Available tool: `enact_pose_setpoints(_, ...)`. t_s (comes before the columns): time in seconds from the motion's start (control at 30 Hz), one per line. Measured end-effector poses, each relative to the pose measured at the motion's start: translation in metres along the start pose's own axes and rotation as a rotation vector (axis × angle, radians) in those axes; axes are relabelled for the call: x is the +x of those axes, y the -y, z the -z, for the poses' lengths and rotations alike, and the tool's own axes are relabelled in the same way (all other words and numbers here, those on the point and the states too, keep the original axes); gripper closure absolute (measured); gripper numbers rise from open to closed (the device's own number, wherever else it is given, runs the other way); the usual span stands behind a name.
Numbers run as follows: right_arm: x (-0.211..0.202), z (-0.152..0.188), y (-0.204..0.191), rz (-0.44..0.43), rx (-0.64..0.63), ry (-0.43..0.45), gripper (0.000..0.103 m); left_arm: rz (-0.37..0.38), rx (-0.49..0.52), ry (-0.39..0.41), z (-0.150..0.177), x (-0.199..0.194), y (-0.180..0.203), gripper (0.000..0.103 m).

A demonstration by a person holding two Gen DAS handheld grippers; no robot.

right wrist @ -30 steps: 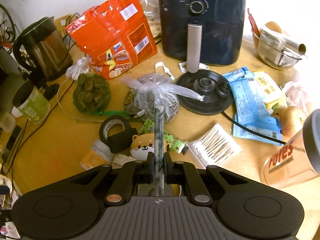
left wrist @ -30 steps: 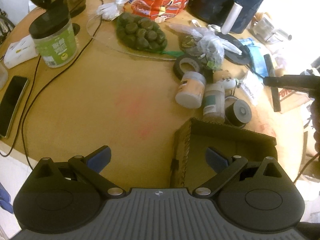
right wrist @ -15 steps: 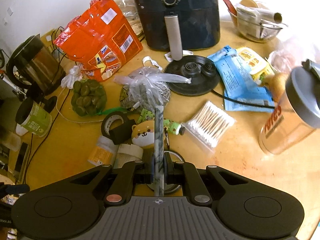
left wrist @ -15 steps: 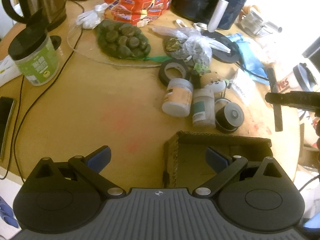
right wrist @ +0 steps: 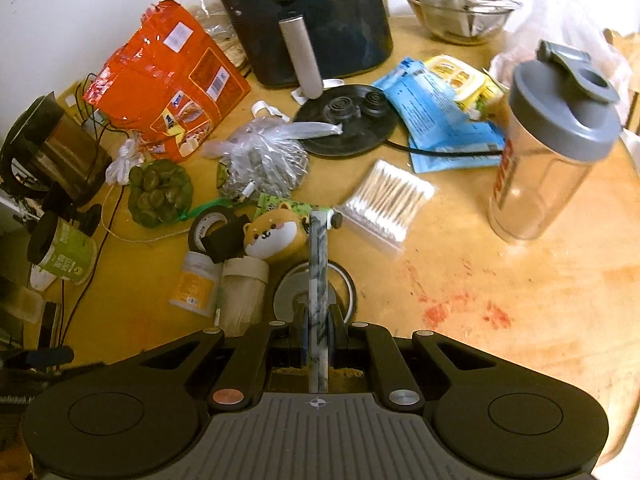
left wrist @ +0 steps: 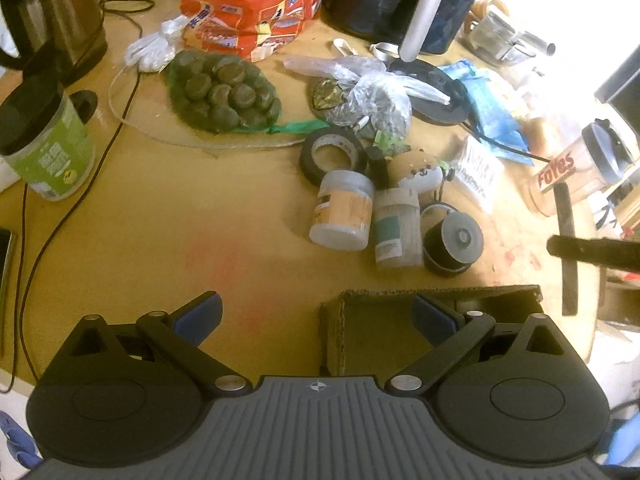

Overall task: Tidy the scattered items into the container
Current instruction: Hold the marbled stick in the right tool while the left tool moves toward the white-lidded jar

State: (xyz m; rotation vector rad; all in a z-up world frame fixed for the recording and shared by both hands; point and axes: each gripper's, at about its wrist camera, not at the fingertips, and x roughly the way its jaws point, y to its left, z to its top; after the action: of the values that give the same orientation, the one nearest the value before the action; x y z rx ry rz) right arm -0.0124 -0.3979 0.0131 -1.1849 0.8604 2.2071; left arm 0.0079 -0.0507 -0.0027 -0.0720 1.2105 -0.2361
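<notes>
The cardboard box (left wrist: 436, 320) sat at five o'clock, its interior bare. The left gripper (left wrist: 316, 312) hovered with jaws spread, empty. The right gripper (right wrist: 318, 320) clamped a marbled stick (right wrist: 318, 264); it should probably be lowered inside the box walls, clear of the jars (left wrist: 344, 212) at one o'clock.

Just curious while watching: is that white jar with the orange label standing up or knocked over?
Knocked over. The white jar with the orange label lies on its side on the wooden table, beside a tipped beige canister.
</notes>
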Motion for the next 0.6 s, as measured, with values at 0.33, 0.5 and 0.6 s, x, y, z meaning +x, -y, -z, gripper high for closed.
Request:
enact_pose_setpoints(0.33, -0.005, 0.012, 0.008, 0.005, 0.045, -0.013, 0.092, -0.015, 0.109, -0.018, -0.020, 0.017, 0.011, 0.000)
enact_pose_setpoints(0.5, -0.009, 0.021, 0.010, 0.005, 0.062, -0.017, 0.092, -0.024, 0.148, -0.020, -0.030, 0.027, 0.016, 0.000)
enact_pose_setpoints(0.6, -0.011, 0.026, 0.012, 0.009, 0.077, -0.018, 0.092, -0.027, 0.167, -0.021, -0.038, 0.033, 0.018, 0.000)
